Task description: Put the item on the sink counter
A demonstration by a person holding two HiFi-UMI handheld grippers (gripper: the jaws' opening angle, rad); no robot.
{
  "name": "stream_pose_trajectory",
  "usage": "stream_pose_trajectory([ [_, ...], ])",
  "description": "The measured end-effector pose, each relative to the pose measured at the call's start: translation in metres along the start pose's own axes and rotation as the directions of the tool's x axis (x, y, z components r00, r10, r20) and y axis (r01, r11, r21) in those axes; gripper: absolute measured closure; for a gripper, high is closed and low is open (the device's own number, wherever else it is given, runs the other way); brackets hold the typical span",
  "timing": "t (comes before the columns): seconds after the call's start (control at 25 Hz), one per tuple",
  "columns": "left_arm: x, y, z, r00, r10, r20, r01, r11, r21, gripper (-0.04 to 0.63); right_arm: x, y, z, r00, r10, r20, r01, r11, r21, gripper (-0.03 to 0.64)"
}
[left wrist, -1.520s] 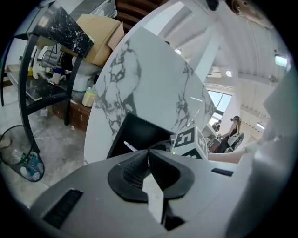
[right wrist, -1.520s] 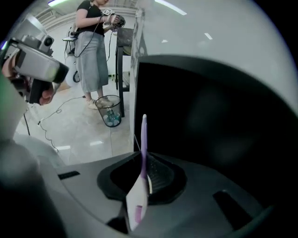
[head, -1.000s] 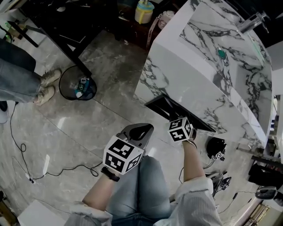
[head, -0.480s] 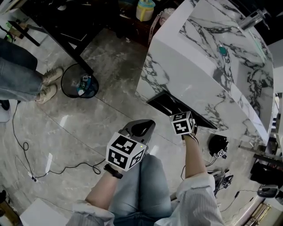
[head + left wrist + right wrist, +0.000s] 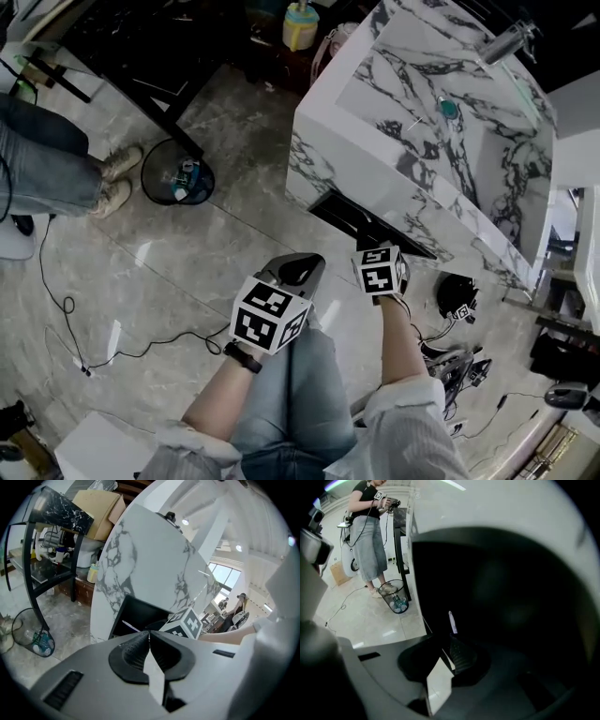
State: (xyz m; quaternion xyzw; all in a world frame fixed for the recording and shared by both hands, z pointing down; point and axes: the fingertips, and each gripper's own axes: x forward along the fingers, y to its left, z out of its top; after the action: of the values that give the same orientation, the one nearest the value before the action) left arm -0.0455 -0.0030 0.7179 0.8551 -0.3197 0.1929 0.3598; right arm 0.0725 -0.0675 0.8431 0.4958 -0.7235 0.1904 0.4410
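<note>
Marble sink counter (image 5: 370, 94), with the right gripper (image 5: 449, 643) at the dark compartment (image 5: 356, 217) beneath it.
The right gripper's jaws were closed on the foot of a slim pale item (image 5: 451, 621), which stood up from their tips against the black inside of the compartment, below the counter top. The left gripper (image 5: 149, 637) hung just beside it in front of the counter's face, jaws pressed together with nothing between them. A wire wastebasket (image 5: 178, 173) stood on the floor, well apart.
</note>
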Motion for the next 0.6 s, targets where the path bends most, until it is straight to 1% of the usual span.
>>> stream_pose_trajectory([
  [0.16, -0.024, -0.026, 0.021, 0.999, 0.008, -0.038, -0.008, 1.000, 0.022, 0.574, -0.045, 0.011, 0.014, 1.000, 0.025, -0.003, -0.025, 0.999, 0.046, 0.571],
  [0.32, -0.047, -0.050, 0.046, 0.997, 0.012, -0.070, -0.010, 0.999, 0.037, 0.574, -0.093, 0.021, 0.037, 0.998, 0.057, 0.013, -0.058, 0.994, 0.096, 0.571],
  [0.52, -0.072, -0.090, 0.077, 0.996, -0.012, -0.093, 0.017, 0.998, 0.060, 0.574, -0.161, 0.015, 0.059, 0.996, 0.079, 0.045, -0.086, 0.977, 0.196, 0.571],
  [0.6, -0.083, -0.103, 0.089, 0.995, -0.026, -0.095, 0.032, 0.997, 0.066, 0.574, -0.189, 0.014, 0.071, 0.993, 0.103, 0.062, -0.115, 0.967, 0.229, 0.571],
])
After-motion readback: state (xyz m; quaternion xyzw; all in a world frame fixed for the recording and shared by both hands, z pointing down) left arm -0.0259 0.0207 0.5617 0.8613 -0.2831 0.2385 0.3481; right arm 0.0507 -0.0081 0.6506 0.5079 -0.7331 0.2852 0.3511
